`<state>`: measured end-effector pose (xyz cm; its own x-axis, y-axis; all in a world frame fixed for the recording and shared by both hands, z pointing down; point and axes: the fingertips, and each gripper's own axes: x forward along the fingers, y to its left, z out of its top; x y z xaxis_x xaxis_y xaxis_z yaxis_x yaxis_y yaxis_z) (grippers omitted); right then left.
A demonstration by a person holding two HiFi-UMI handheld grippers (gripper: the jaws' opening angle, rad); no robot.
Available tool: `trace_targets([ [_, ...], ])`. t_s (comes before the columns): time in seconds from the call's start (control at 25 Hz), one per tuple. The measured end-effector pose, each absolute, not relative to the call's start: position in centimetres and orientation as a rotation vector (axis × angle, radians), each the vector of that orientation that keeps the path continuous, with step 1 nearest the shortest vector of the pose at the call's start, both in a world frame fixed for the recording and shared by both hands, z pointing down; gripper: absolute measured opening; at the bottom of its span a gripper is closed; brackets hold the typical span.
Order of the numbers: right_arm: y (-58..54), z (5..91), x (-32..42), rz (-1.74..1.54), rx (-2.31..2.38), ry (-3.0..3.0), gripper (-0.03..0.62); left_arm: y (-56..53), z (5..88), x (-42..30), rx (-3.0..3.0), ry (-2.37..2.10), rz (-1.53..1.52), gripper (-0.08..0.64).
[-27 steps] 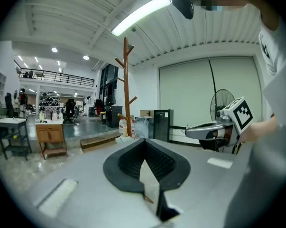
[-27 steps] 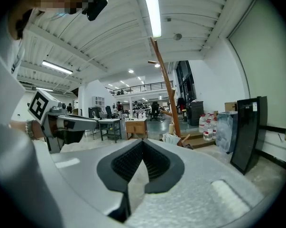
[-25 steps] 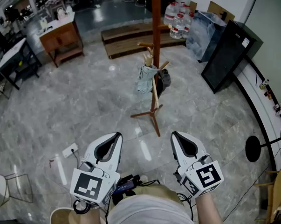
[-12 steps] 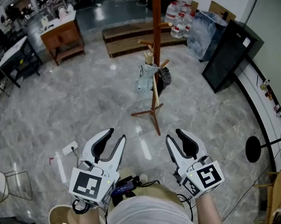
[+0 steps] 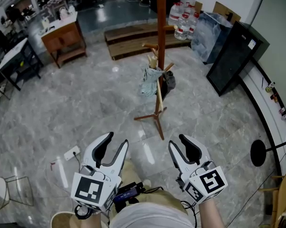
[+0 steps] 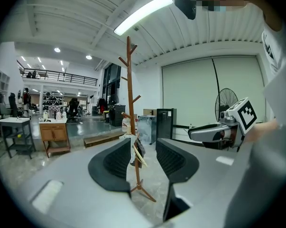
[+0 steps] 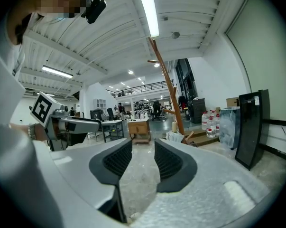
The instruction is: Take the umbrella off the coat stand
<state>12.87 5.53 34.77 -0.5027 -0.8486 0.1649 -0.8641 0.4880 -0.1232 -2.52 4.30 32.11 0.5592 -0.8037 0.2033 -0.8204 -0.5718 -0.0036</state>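
A tall wooden coat stand (image 5: pixel 160 32) rises from the marble floor ahead of me, well beyond both grippers. A pale grey-blue folded umbrella (image 5: pixel 149 80) hangs from one of its lower pegs, with a light wooden stick (image 5: pixel 158 98) slanting down beside it and a dark bag (image 5: pixel 168 82) behind. My left gripper (image 5: pixel 116 139) and right gripper (image 5: pixel 177 141) are held low in front of me. Their jaws are opening, with nothing between them. The stand (image 6: pixel 131 103) shows through the gap of the left gripper (image 6: pixel 143 156). It stands right of the right gripper (image 7: pixel 143 153), as a slanting pole (image 7: pixel 169 94).
Behind the stand are a low wooden platform (image 5: pixel 133 37), water bottles (image 5: pixel 178 15), a blue plastic bag (image 5: pixel 207 30) and a black cabinet (image 5: pixel 233 56). A wooden desk (image 5: pixel 62 37) stands at far left. A power strip (image 5: pixel 70 152) and a wire frame (image 5: pixel 10 191) lie on the near left floor.
Both grippers went from shut to open. The hands have hardly moved, and the stand and umbrella are as before.
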Motion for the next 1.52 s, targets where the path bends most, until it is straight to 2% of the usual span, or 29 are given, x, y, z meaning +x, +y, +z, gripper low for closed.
trace_targets([
  [0.72, -3.9, 34.1, 12.5, 0.306, 1.662, -2.538, 0.146, -6.9, 31.6, -1.4, 2.833, -1.224, 0.298, 0.181],
  [1.52, -14.9, 33.2, 7.8, 0.338, 1.820, -2.434, 0.146, -18.7, 31.3, -4.1, 2.962, -0.984, 0.383, 0.198],
])
